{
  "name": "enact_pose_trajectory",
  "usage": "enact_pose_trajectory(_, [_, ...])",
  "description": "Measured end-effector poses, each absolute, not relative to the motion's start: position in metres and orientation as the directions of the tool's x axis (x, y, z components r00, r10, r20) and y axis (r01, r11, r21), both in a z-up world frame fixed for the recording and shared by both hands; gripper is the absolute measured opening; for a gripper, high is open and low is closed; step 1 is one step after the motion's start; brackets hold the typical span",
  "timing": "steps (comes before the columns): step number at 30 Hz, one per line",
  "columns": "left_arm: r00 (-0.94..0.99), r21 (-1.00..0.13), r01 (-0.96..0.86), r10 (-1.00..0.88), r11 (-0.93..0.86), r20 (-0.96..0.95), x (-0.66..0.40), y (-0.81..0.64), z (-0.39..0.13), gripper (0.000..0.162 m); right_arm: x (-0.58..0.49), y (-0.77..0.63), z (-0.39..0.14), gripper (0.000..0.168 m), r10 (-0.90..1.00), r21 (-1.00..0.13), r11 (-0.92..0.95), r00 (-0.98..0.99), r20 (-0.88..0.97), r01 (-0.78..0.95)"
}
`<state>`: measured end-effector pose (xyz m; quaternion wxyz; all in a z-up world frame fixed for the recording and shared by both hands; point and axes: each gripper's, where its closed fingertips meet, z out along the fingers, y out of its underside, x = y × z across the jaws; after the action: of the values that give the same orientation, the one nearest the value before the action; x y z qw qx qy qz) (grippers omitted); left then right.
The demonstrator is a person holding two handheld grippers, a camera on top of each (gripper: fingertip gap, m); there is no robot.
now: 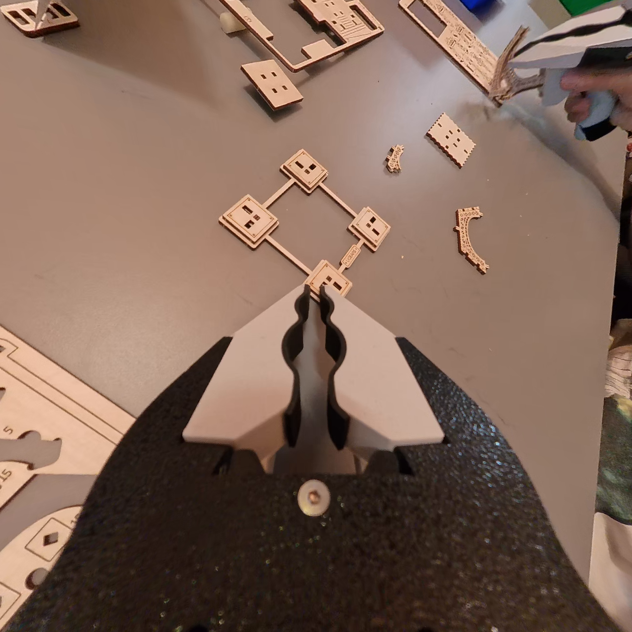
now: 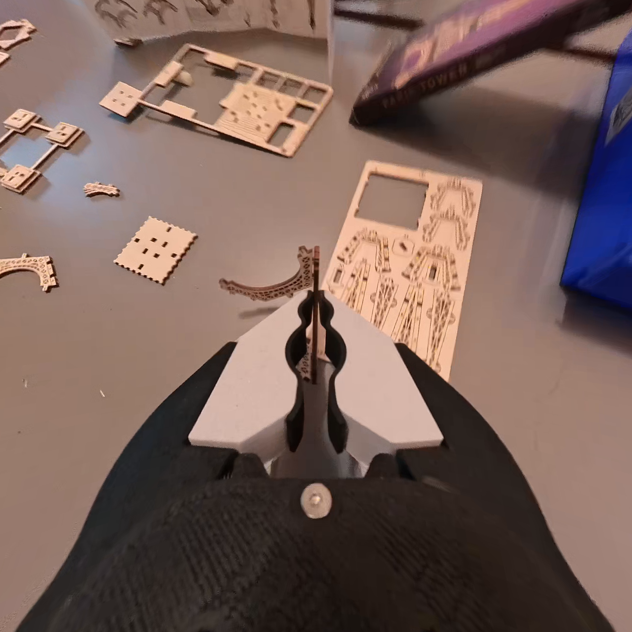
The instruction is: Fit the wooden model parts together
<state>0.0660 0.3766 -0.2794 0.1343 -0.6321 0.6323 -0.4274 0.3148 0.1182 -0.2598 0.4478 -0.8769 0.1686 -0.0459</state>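
Observation:
The wooden base frame (image 1: 307,219), four square slotted pads joined by thin bars, lies flat on the grey table. My left gripper (image 1: 316,290) is shut on the edge of its nearest pad (image 1: 330,278). My right gripper (image 2: 315,294) is shut on a curved lattice arch piece (image 2: 273,292) and holds it on edge above the table. In the left wrist view the right gripper (image 1: 523,54) shows at the top right with the arch (image 1: 506,71), well away from the frame. The frame also shows at the left edge of the right wrist view (image 2: 34,147).
Loose parts lie right of the frame: a second arch (image 1: 470,239), a small lattice piece (image 1: 396,158), a scalloped square plate (image 1: 450,140) and a slotted plate (image 1: 272,85). Part sheets (image 2: 407,266) (image 2: 239,102), a purple box (image 2: 461,58) and a blue box (image 2: 608,171) lie farther off. One gripper's finger ends stand about 35 cm off the other's.

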Motion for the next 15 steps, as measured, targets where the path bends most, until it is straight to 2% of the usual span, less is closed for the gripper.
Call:
enact_pose_trajectory(3, [-0.165, -0.710, -0.684, -0.914, -0.165, 0.371, 0.066, 0.377, -0.279, 0.003, 0.308, 0.130, -0.233, 0.000, -0.225, -0.869, -0.494, 0.965, 0.136, 0.007])
enact_pose_trajectory(5, [-0.165, -0.710, -0.684, -0.913, -0.166, 0.373, 0.066, 0.377, -0.279, 0.003, 0.301, 0.140, -0.200, 0.000, -0.194, -0.866, -0.384, 0.888, 0.416, 0.321])
enact_pose_trajectory(6, [-0.165, -0.710, -0.684, -0.913, -0.166, 0.373, 0.066, 0.377, -0.279, 0.003, 0.293, 0.143, -0.178, 0.000, -0.216, -0.804, -0.307, 0.786, 0.579, 0.509])
enact_pose_trajectory(8, [-0.165, -0.710, -0.684, -0.913, -0.166, 0.373, 0.066, 0.377, -0.279, 0.003, 0.274, 0.134, -0.127, 0.000, -0.433, -0.549, -0.194, 0.431, 0.792, 0.813])
enact_pose_trajectory(9, [-0.165, -0.710, -0.684, -0.913, -0.166, 0.372, 0.066, 0.377, -0.279, 0.003, 0.261, 0.127, -0.111, 0.000, -0.508, -0.400, -0.206, 0.252, 0.824, 0.893])
enact_pose_trajectory(11, [-0.167, -0.709, -0.686, -0.913, -0.163, 0.371, 0.066, 0.376, -0.279, 0.002, 0.245, 0.132, -0.109, 0.000, -0.486, -0.227, -0.272, 0.070, 0.871, 0.935])
enact_pose_trajectory(13, [-0.168, -0.709, -0.686, -0.914, -0.161, 0.370, 0.066, 0.376, -0.279, 0.002, 0.234, 0.133, -0.107, 0.000, -0.502, -0.193, -0.250, 0.044, 0.864, 0.949])
enact_pose_trajectory(15, [-0.168, -0.710, -0.686, -0.914, -0.160, 0.369, 0.066, 0.376, -0.280, 0.002, 0.225, 0.128, -0.098, 0.000, -0.552, -0.215, -0.199, 0.072, 0.831, 0.956])
